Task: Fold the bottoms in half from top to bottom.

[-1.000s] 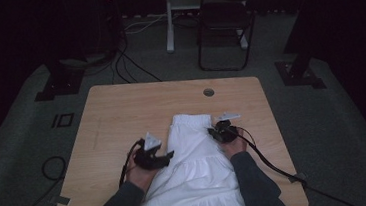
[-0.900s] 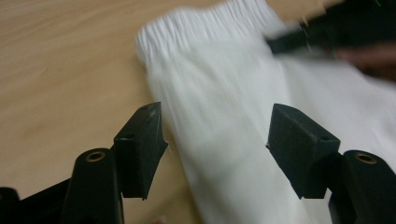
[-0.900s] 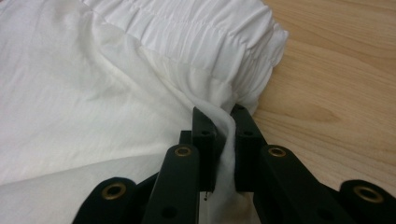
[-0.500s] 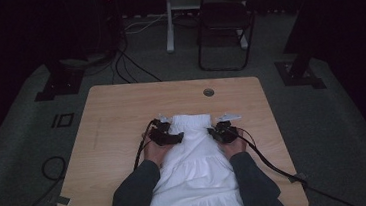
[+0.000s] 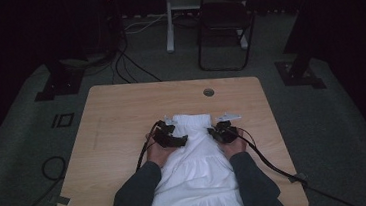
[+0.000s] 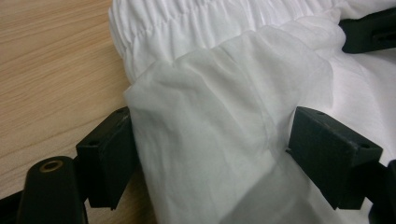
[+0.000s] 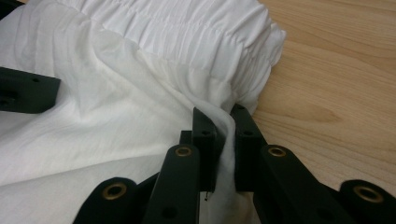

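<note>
White garment [image 5: 196, 167] lying lower centre of table [image 5: 121, 113], waistband toward frame top. Right gripper [image 7: 224, 140] pinching fabric fold just under waistband. Left gripper [image 6: 210, 154] jaws just opening wide, loose fabric draped between, pads not pressing. Advice: keeping right pinch firm, settling left fold flat.

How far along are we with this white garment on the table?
Done: white garment lies spread, waistband away from the person. In hand: right gripper pinches fabric below the waistband; left gripper, jaws just opened, straddles a loose fold unpressed. Left: no fold is made yet.
</note>
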